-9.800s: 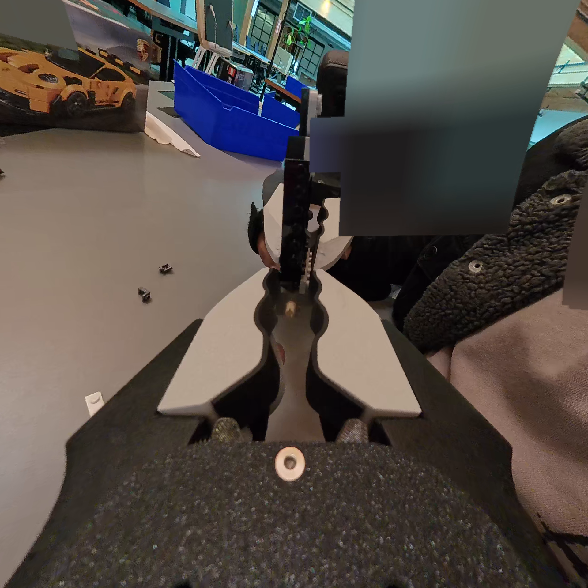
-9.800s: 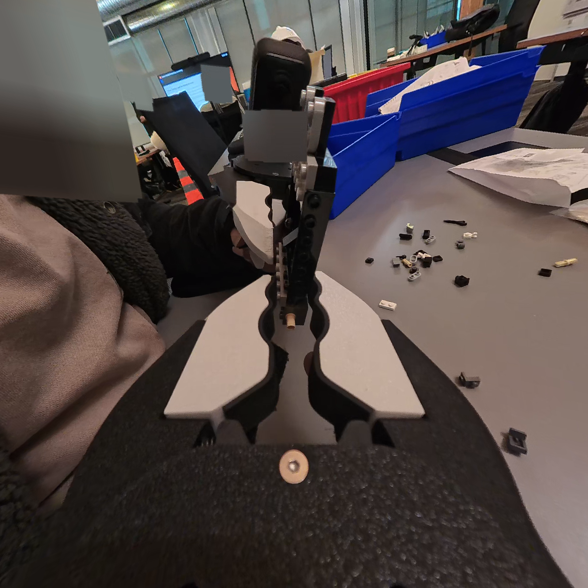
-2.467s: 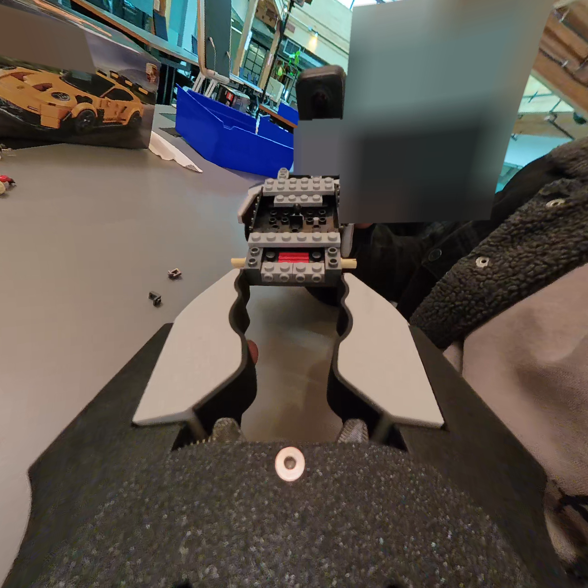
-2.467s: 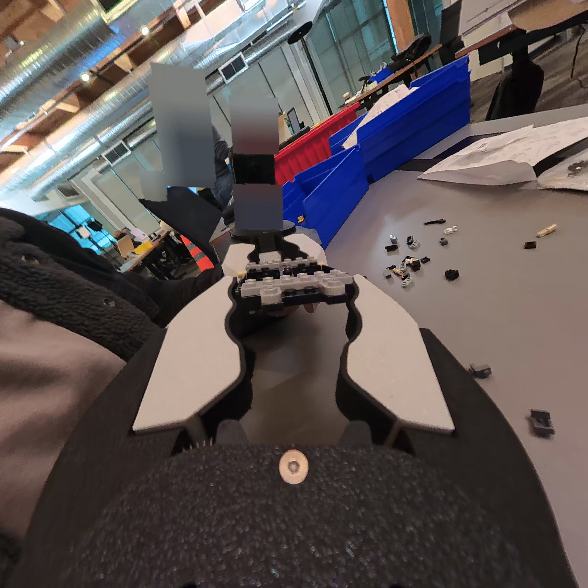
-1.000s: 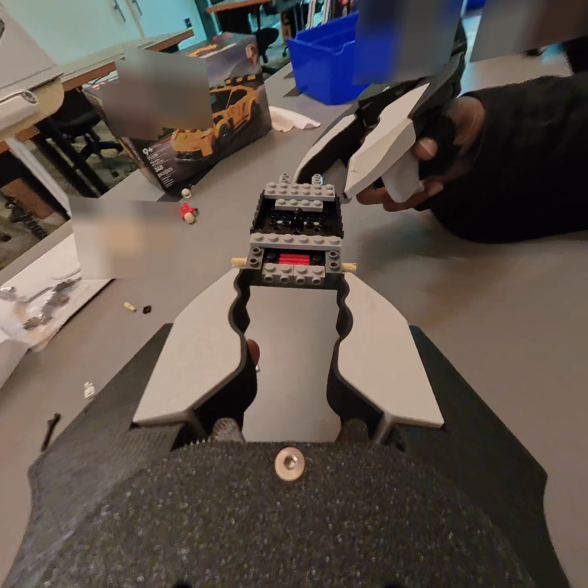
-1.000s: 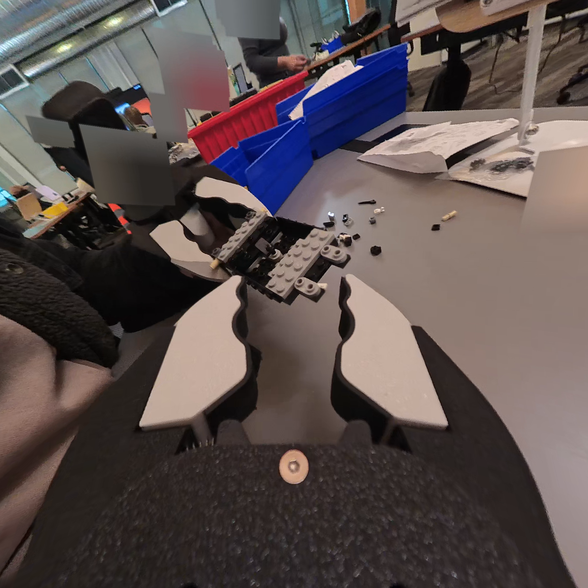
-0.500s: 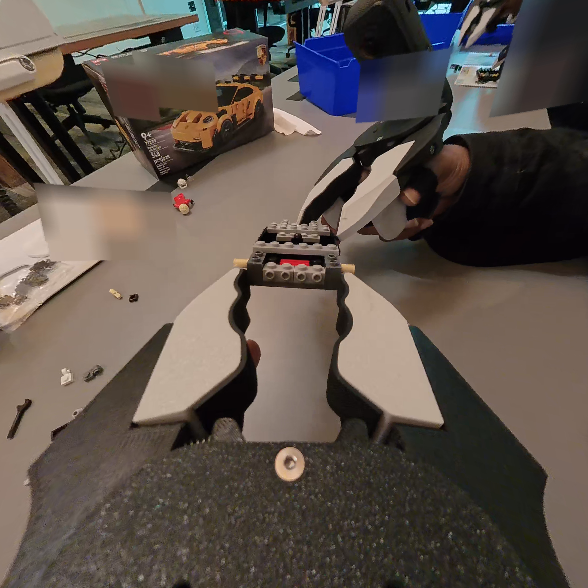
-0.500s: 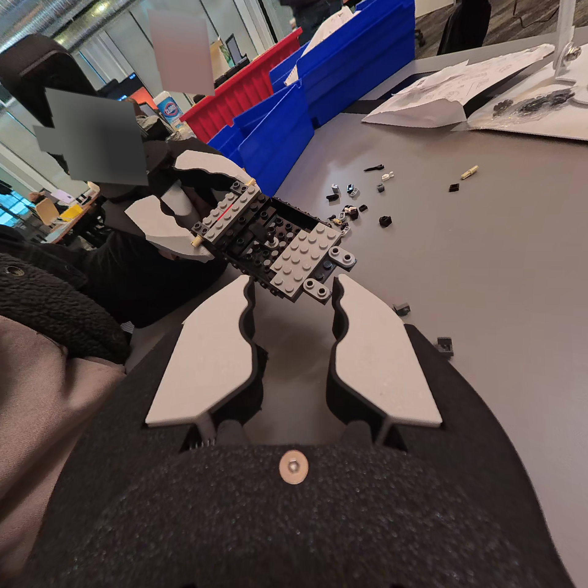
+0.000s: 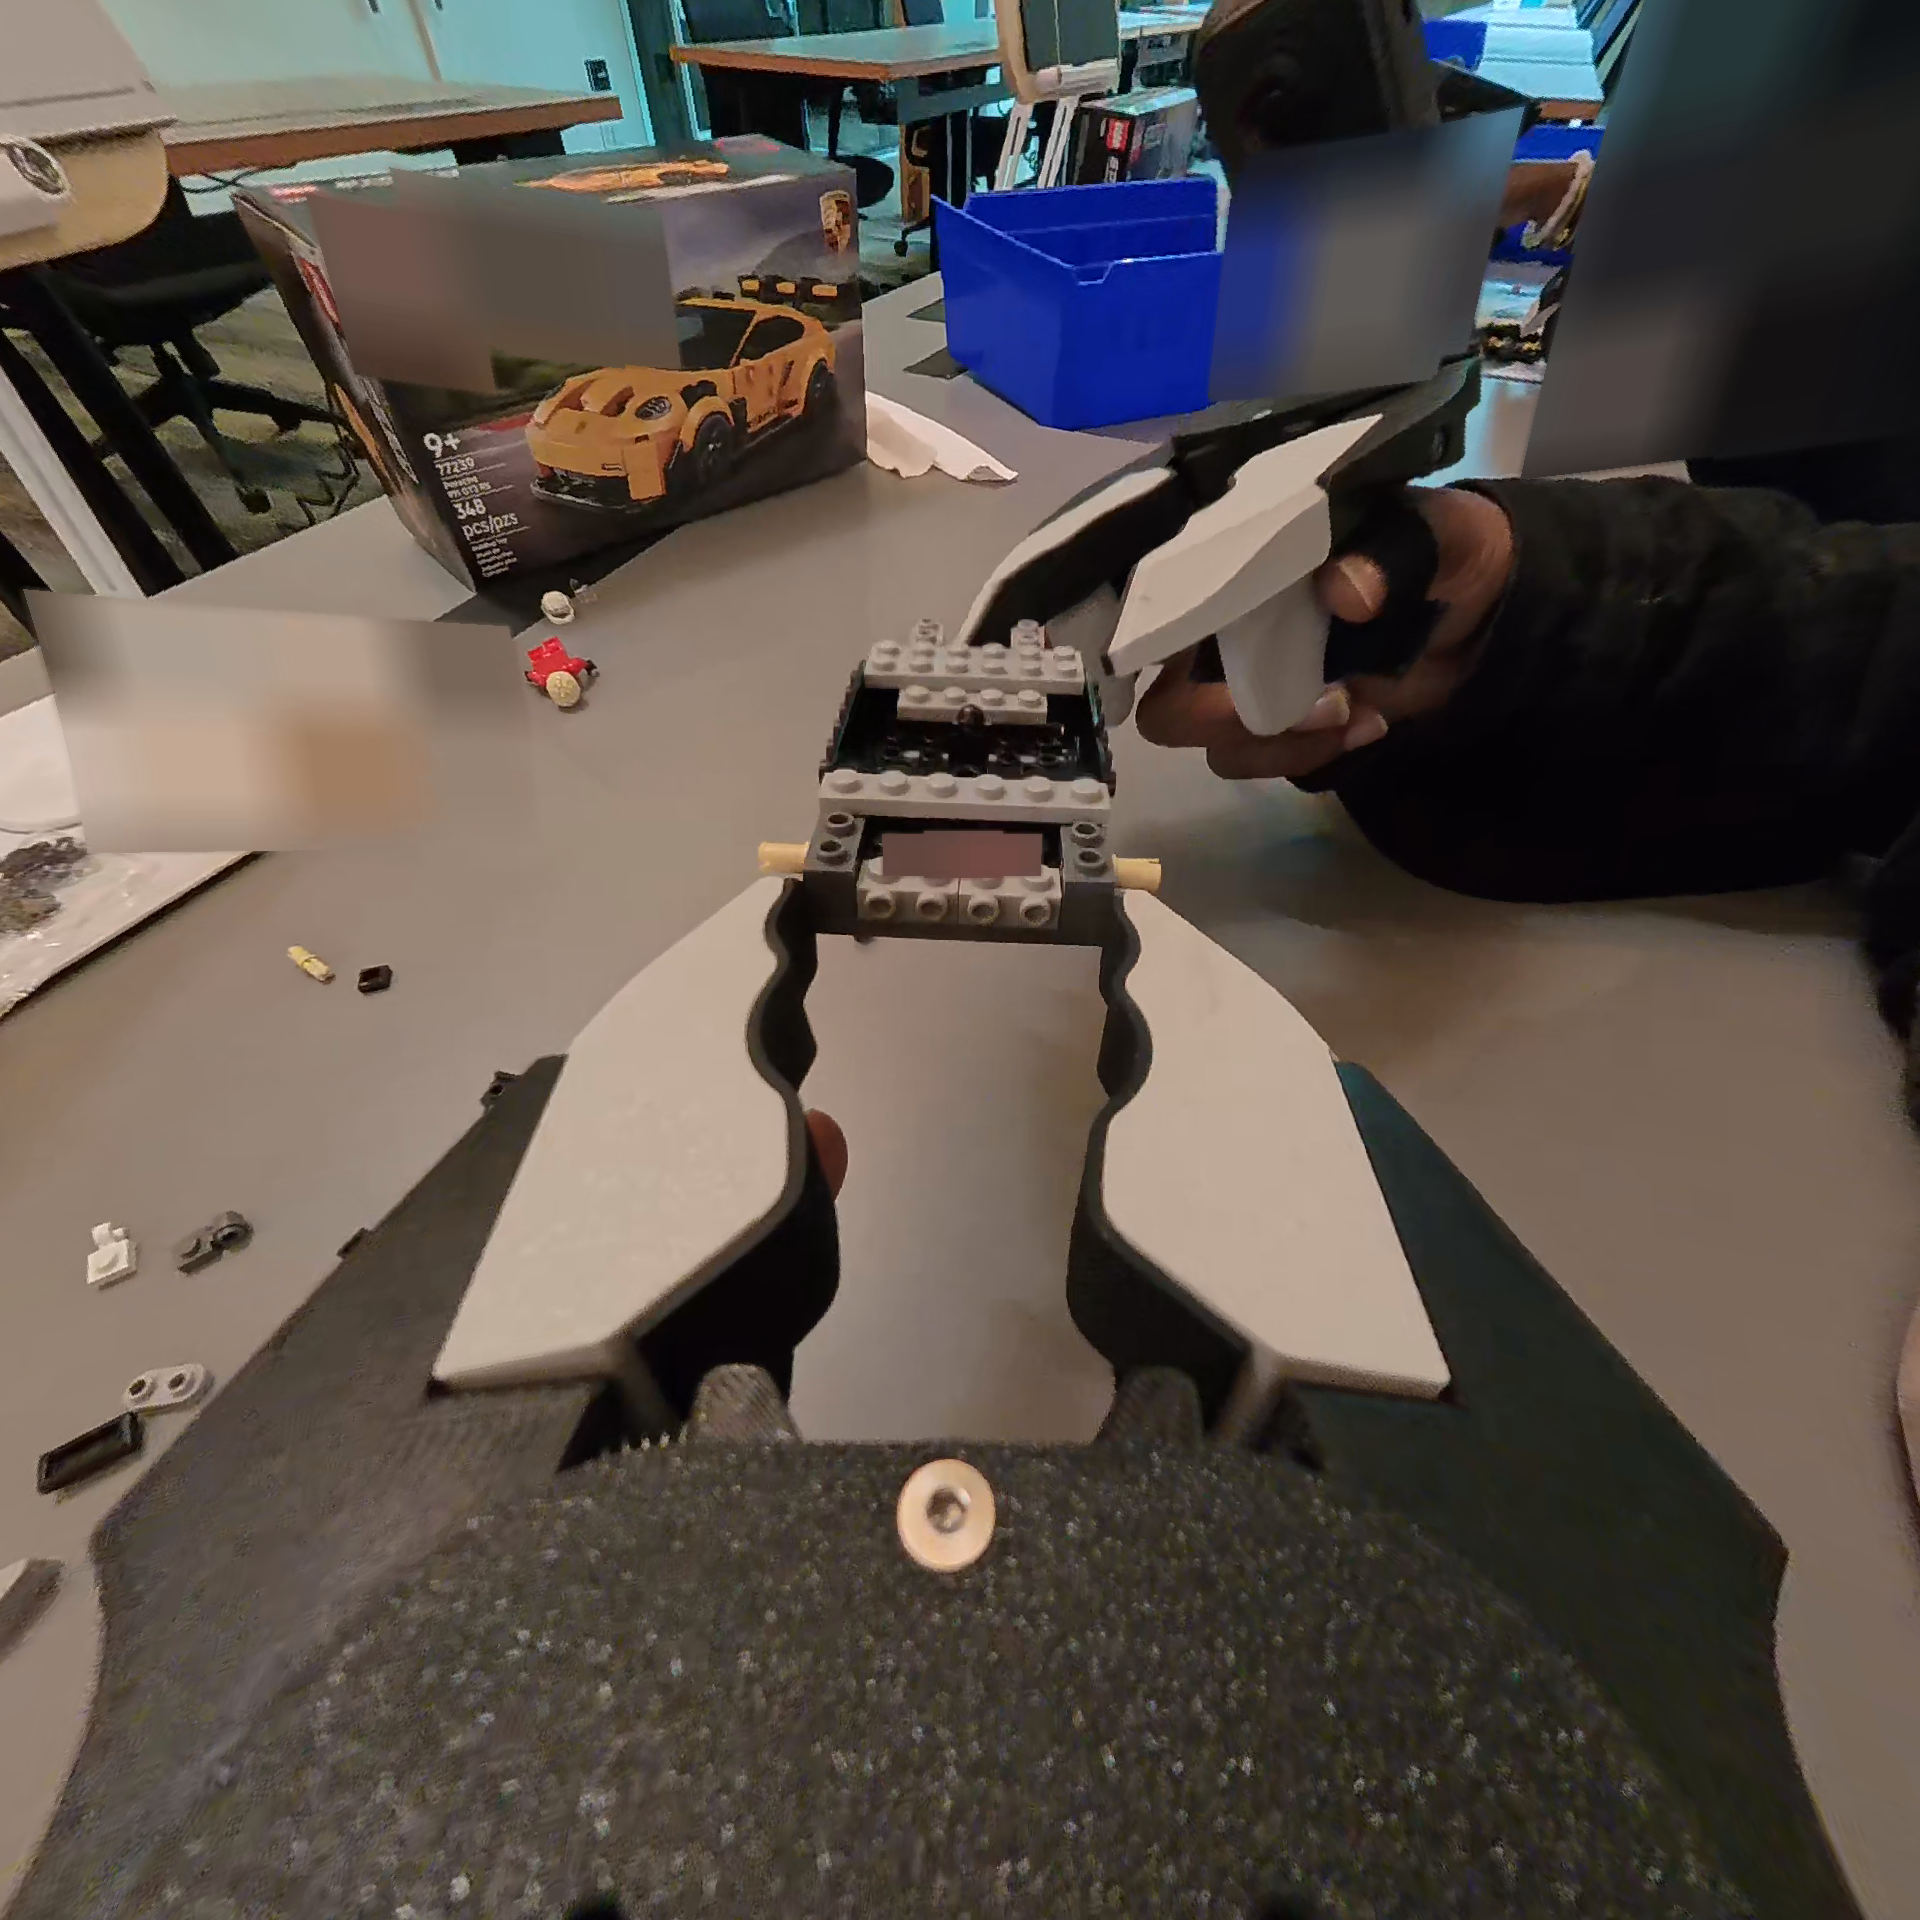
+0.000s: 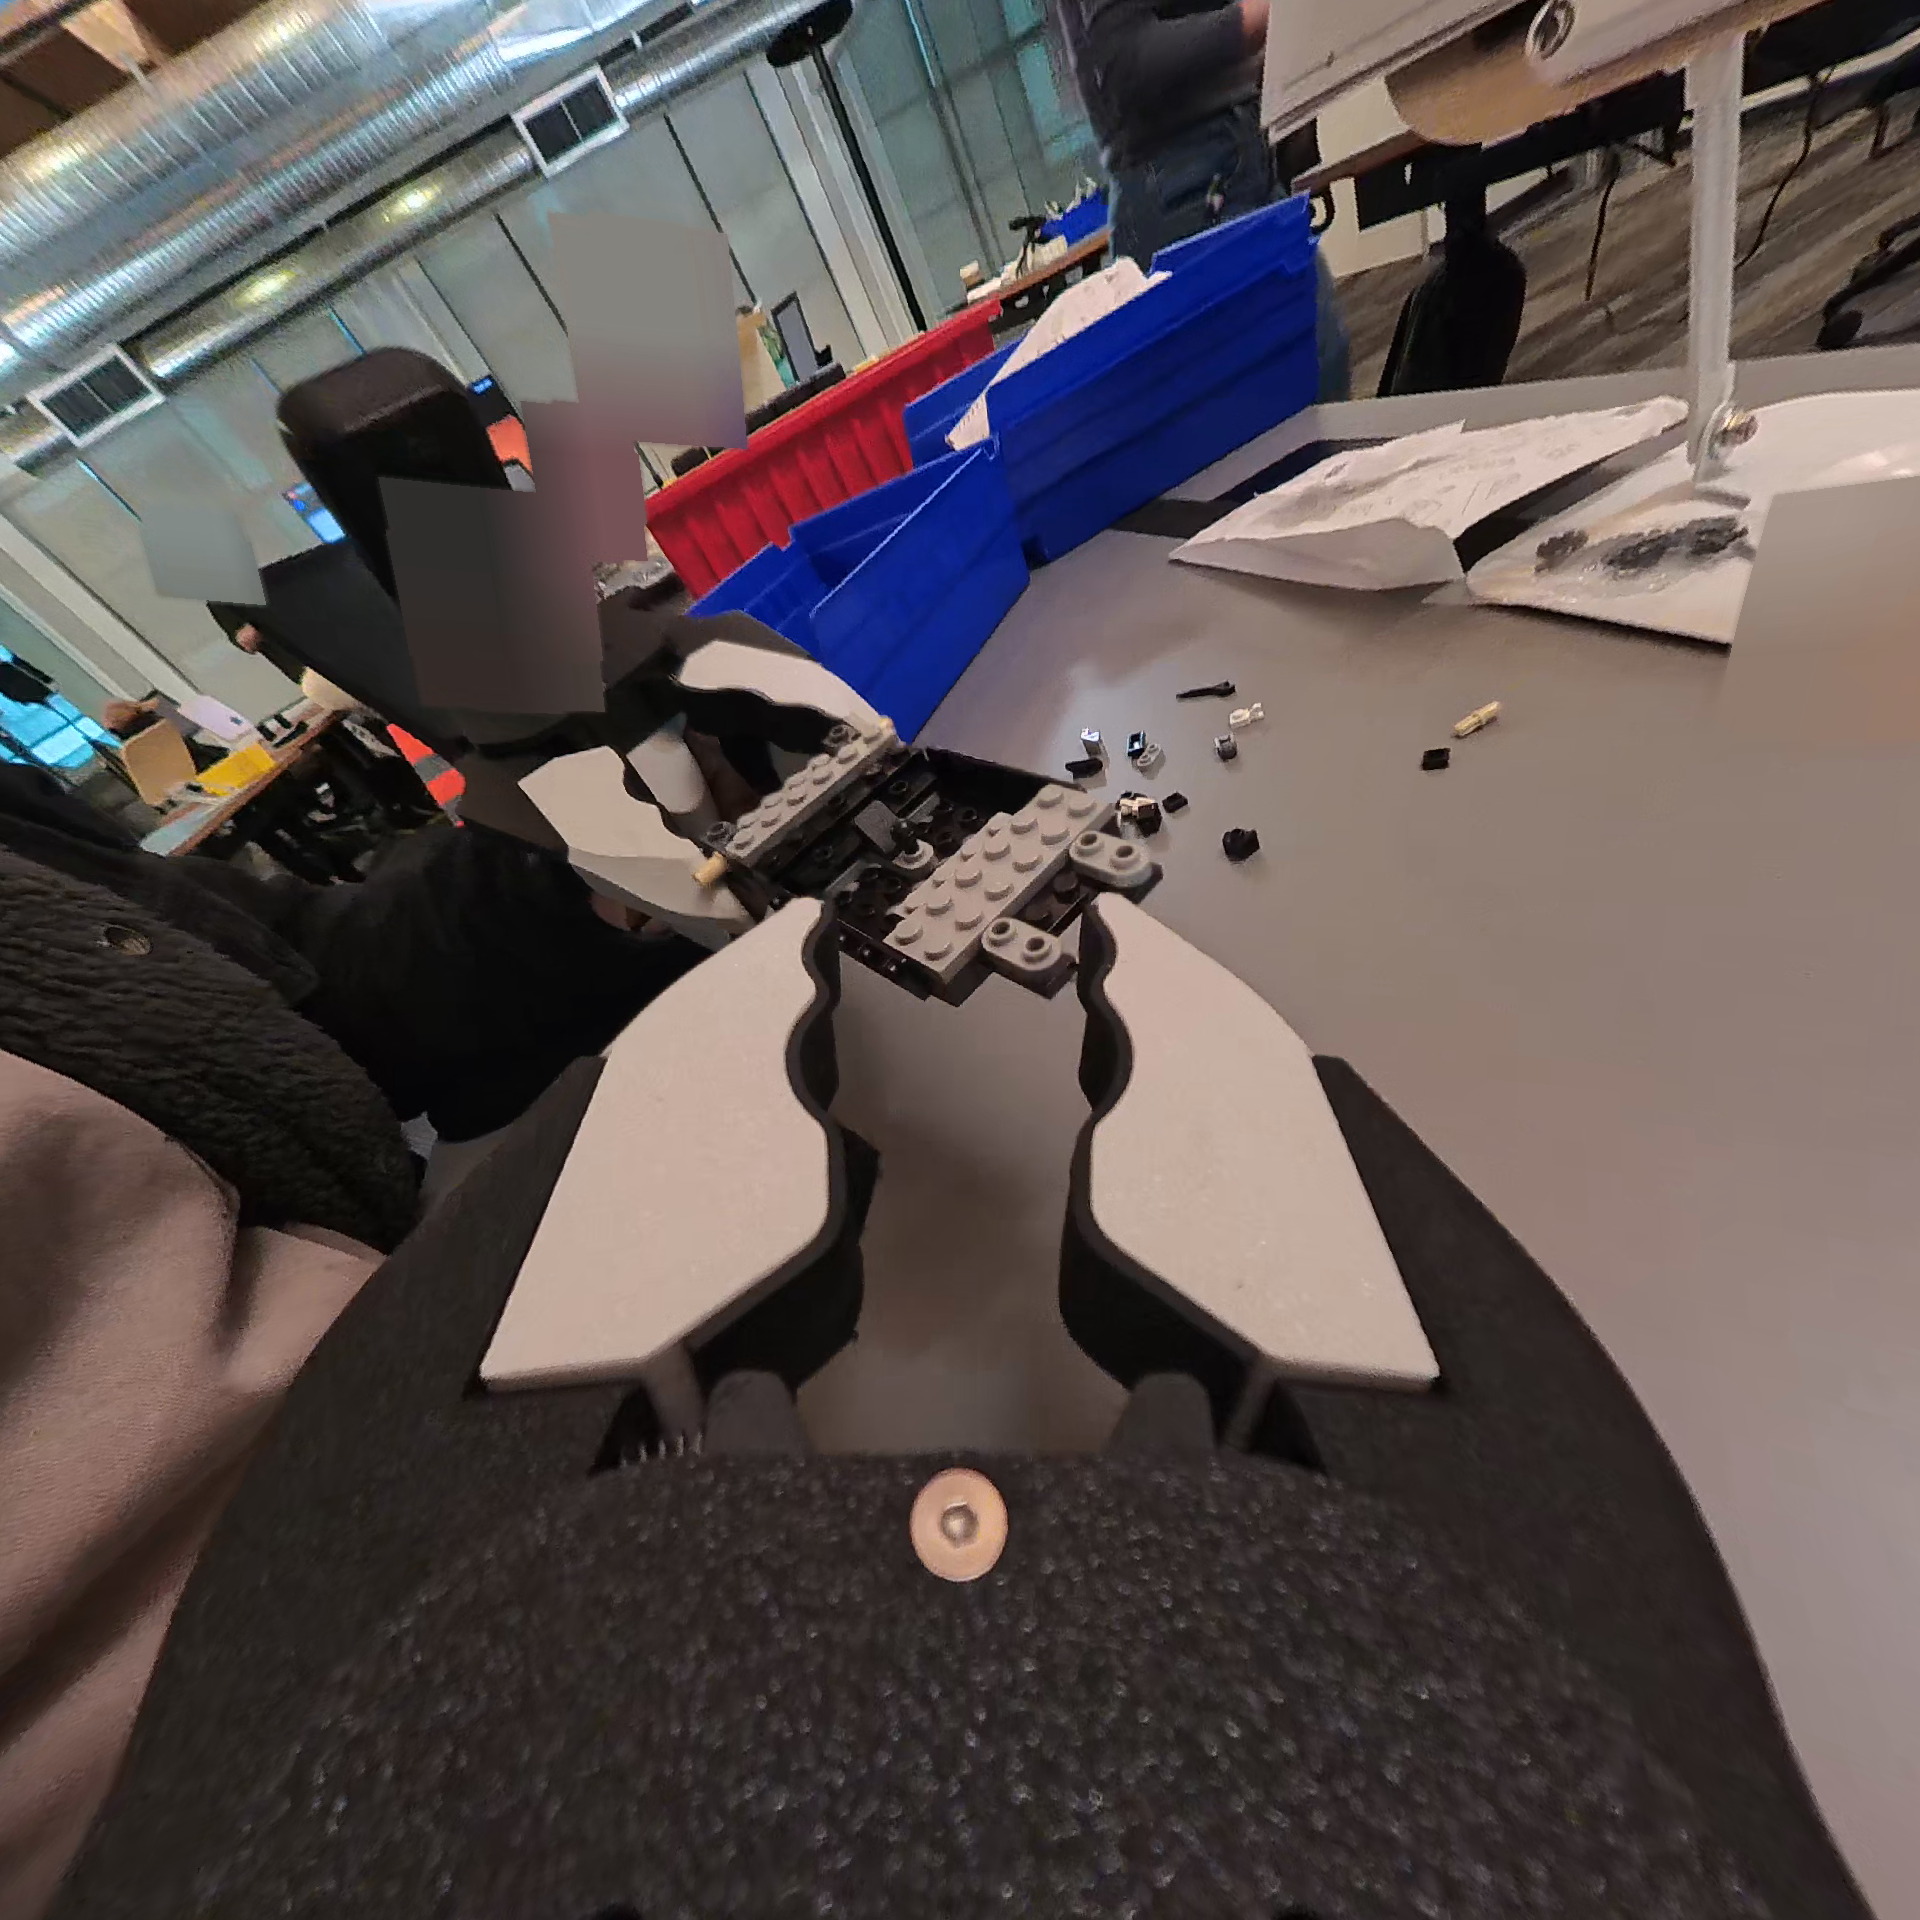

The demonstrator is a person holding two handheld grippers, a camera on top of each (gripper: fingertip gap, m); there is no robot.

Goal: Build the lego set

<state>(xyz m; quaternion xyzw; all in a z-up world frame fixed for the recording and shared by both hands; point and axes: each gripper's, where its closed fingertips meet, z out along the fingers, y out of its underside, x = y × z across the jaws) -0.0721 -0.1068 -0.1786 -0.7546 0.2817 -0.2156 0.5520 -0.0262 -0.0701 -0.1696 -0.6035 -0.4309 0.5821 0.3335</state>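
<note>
A black and grey lego chassis [image 9: 966,790] with tan axle pins is clamped across its near end by my left gripper [image 9: 956,914] and held a little above the grey table [image 9: 1455,1039]. My right gripper [image 9: 1049,649] comes in from the far right. Its fingertips sit on either side of the chassis's far corner. In the right wrist view the chassis [image 10: 935,852] lies tilted, and its grey plate end sits between the tips of my right gripper [image 10: 956,920], whose jaws stand apart. I cannot tell if they touch it. My left gripper [image 10: 675,821] shows behind it.
The lego set box [image 9: 582,364] and a blue bin [image 9: 1081,301] stand at the back. A small red piece [image 9: 561,670] and loose parts [image 9: 208,1242] lie to the left. Scattered small parts [image 10: 1153,769], blue bins [image 10: 1039,488] and paper bags [image 10: 1455,520] lie beyond. The left gripper's tips are roughly 7 centimeters from the right gripper's.
About ten seconds ago both grippers held the chassis upright; now it lies flat in the left gripper. Over the last second the right gripper has moved up to its far end and narrowed slightly.
</note>
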